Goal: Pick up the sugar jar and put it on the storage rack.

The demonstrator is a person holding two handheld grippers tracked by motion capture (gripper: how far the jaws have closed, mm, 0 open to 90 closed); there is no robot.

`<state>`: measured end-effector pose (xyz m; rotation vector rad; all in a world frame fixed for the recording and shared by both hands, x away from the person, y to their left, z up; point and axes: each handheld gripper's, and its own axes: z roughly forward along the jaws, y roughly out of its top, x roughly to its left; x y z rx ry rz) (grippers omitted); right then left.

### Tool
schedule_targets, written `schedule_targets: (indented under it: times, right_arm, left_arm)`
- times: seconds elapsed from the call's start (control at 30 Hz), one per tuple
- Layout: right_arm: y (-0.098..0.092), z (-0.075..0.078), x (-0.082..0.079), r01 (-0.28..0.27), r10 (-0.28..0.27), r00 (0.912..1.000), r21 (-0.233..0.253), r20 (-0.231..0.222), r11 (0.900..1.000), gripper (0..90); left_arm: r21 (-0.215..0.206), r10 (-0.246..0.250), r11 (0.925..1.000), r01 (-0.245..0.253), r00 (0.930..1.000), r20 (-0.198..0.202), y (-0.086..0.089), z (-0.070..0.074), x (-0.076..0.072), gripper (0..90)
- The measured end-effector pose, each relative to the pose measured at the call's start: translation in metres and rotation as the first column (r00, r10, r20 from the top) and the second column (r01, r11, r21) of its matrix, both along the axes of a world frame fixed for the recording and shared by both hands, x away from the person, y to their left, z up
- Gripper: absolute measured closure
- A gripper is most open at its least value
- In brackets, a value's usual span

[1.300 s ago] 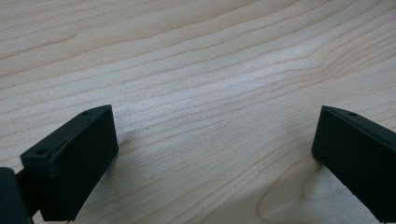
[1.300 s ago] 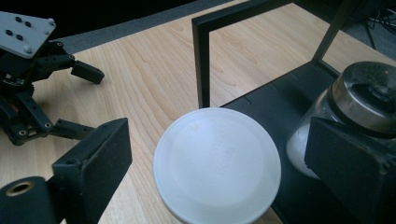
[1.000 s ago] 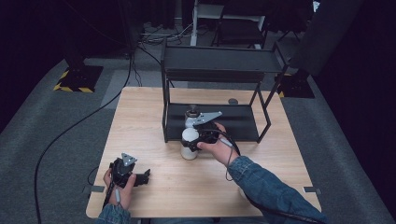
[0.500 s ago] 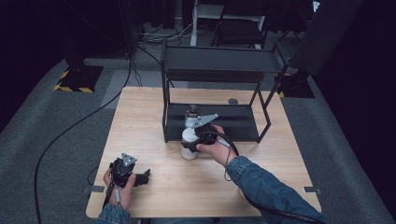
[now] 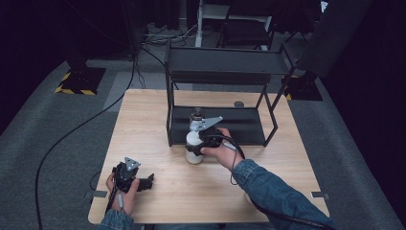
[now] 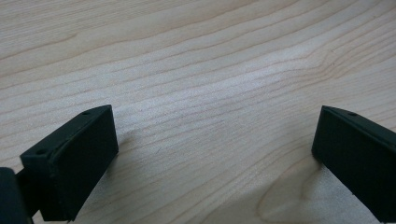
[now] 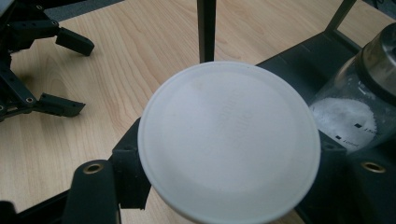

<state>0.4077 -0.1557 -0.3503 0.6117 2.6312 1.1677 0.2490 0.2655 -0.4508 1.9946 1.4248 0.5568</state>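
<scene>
right gripper (image 7: 229, 186) clamped on white jar (image 7: 229, 140), lid embossing unreadable, glass jar (image 7: 359, 93) at 3 o'clock w/ illegible print, left gripper (image 6: 212, 154) jaws apart

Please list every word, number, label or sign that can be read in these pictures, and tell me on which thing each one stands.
None can be read with certainty.
White lid, held in the right gripper: faint raised lettering, too blurred to read.
Glass jar: small black marks with tiny characters beside them, too small to read.
Floor plate: yellow and black hazard stripes, no words.
</scene>
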Motion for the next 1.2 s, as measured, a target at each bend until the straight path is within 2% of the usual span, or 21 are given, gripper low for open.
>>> schedule_targets:
  times: [0.6,1.2]
  right_arm:
    - [-0.003,0.028,-0.005,0.003,-0.004,0.9995,0.037,0.030,0.999,33.4]
    - [-0.014,0.059,0.001,0.031,-0.034,0.9980,0.061,0.053,0.998,33.4]
  left_arm:
    - [0.000,0.000,1.0000,0.000,1.0000,0.000,0.000,0.000,0.000,0.3]
    - [0.000,0.000,1.0000,0.000,1.0000,0.000,0.000,0.000,0.000,0.3]
